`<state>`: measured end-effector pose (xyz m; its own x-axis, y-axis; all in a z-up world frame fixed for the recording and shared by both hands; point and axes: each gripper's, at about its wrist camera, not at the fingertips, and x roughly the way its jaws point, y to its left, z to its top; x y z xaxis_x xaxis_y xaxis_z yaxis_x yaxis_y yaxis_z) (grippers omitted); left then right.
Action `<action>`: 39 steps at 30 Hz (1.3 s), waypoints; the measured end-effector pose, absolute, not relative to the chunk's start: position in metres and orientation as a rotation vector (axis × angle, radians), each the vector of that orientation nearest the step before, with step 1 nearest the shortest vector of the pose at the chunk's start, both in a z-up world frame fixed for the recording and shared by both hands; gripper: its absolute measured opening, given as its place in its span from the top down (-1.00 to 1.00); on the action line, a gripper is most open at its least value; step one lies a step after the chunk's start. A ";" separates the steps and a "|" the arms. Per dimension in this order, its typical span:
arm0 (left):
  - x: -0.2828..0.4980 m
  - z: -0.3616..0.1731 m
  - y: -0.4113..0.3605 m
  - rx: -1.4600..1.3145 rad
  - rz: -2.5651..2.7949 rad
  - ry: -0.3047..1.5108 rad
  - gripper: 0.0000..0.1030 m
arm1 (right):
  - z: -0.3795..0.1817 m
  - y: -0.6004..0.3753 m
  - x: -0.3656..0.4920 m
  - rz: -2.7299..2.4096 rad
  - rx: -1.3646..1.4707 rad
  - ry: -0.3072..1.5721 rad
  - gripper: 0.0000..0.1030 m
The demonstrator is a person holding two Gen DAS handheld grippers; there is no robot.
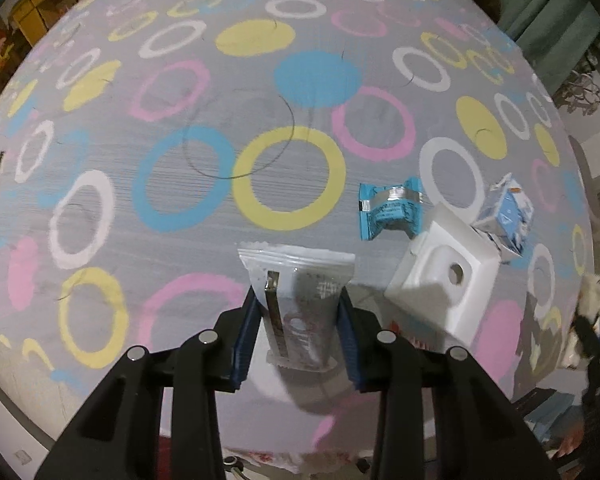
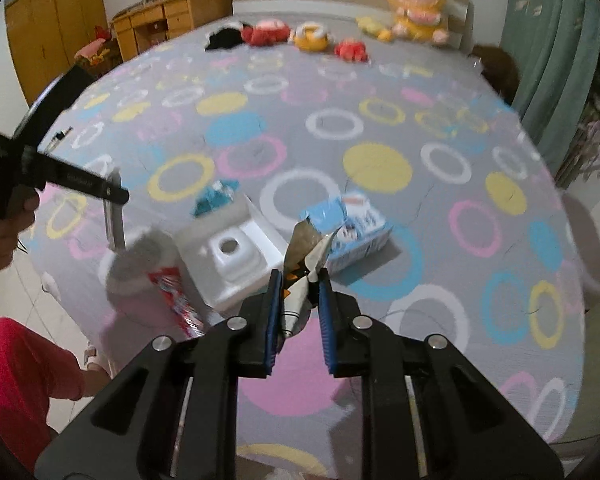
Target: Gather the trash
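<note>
Left hand-held gripper (image 1: pixel 300 312) grasps sachet (image 1: pixel 298 300); right (image 2: pixel 298 304) grasps — probably — foil wrapper (image 2: pixel 304 256); foam tray (image 2: pixel 228 264) beside.

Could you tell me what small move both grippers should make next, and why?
Probably lift both clear and carry the wrappers off toward wherever trash goes; no bin is visible. The left gripper already clamps a clear plastic wrapper, and the right gripper pinches a crumpled foil wrapper. The blue wrapper, white foam tray and milk carton remain on the bedspread.
</note>
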<state>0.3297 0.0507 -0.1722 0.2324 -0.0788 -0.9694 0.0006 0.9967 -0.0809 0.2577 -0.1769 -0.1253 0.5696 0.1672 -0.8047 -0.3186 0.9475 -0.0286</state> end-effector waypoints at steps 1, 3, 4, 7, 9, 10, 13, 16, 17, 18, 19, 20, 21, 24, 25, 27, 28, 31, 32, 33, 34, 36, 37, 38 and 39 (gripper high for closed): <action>0.326 -0.166 0.053 -0.065 -0.056 1.328 0.30 | -0.118 -0.174 0.254 0.287 -0.177 0.911 0.65; 0.316 -0.148 0.057 -0.060 -0.067 1.313 0.30 | -0.102 -0.166 0.244 0.278 -0.181 0.887 0.65; 0.312 -0.143 0.058 -0.057 -0.074 1.308 0.30 | -0.097 -0.163 0.240 0.273 -0.184 0.879 0.65; 0.298 -0.128 0.059 -0.035 -0.096 1.288 0.30 | -0.081 -0.149 0.226 0.272 -0.175 0.853 0.65; 0.285 -0.116 0.063 -0.021 -0.116 1.283 0.30 | -0.071 -0.139 0.215 0.271 -0.162 0.837 0.65; 0.279 -0.111 0.064 -0.015 -0.122 1.280 0.30 | -0.068 -0.134 0.211 0.274 -0.158 0.831 0.65; 0.257 -0.098 0.068 0.010 -0.134 1.261 0.30 | -0.059 -0.118 0.196 0.297 -0.153 0.810 0.65; 0.233 -0.094 0.071 0.009 -0.129 1.254 0.30 | -0.052 -0.104 0.179 0.340 -0.149 0.796 0.65; 0.222 -0.095 0.071 0.005 -0.122 1.256 0.30 | -0.050 -0.099 0.173 0.355 -0.153 0.794 0.65; 0.212 -0.097 0.071 -0.001 -0.117 1.262 0.30 | -0.049 -0.096 0.166 0.369 -0.160 0.791 0.65; 0.201 -0.099 0.071 -0.014 -0.120 1.269 0.30 | -0.048 -0.093 0.160 0.376 -0.171 0.788 0.65; 0.191 -0.100 0.071 -0.026 -0.127 1.277 0.30 | -0.047 -0.089 0.152 0.386 -0.181 0.786 0.65; 0.183 -0.101 0.071 -0.036 -0.127 1.284 0.30 | -0.046 -0.085 0.143 0.403 -0.183 0.788 0.65; 0.155 -0.101 0.069 -0.040 -0.125 1.285 0.30 | -0.045 -0.075 0.120 0.427 -0.201 0.794 0.65; 0.143 -0.100 0.069 -0.037 -0.123 1.283 0.30 | -0.045 -0.070 0.112 0.438 -0.204 0.800 0.65; 0.126 -0.099 0.068 -0.037 -0.130 1.280 0.30 | -0.045 -0.062 0.096 0.449 -0.222 0.801 0.65; 0.115 -0.099 0.069 -0.037 -0.125 1.280 0.30 | -0.045 -0.058 0.089 0.451 -0.228 0.799 0.65; 0.093 -0.100 0.069 -0.033 -0.127 1.282 0.30 | -0.044 -0.046 0.061 0.475 -0.228 0.802 0.65; 0.083 -0.100 0.071 -0.031 -0.124 1.279 0.30 | -0.044 -0.041 0.051 0.478 -0.234 0.799 0.65; 0.077 -0.101 0.071 -0.032 -0.125 1.277 0.30 | -0.046 -0.038 0.043 0.484 -0.231 0.801 0.65; 0.070 -0.101 0.073 -0.040 -0.122 1.276 0.30 | -0.048 -0.035 0.037 0.490 -0.223 0.808 0.65; 0.061 -0.104 0.077 -0.056 -0.124 1.278 0.30 | -0.054 -0.028 0.021 0.497 -0.205 0.824 0.65; 0.056 -0.105 0.079 -0.062 -0.124 1.278 0.30 | -0.056 -0.026 0.016 0.498 -0.200 0.829 0.65; 0.051 -0.107 0.081 -0.062 -0.121 1.278 0.30 | -0.060 -0.023 0.008 0.499 -0.191 0.840 0.65; 0.046 -0.108 0.082 -0.058 -0.117 1.274 0.30 | -0.063 -0.022 0.003 0.498 -0.184 0.847 0.65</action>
<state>0.0456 0.0819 -0.1084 0.2873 -0.1193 -0.9504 0.0555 0.9926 -0.1078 0.0030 -0.0217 -0.0630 0.5564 0.3473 -0.7549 -0.4908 0.8704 0.0386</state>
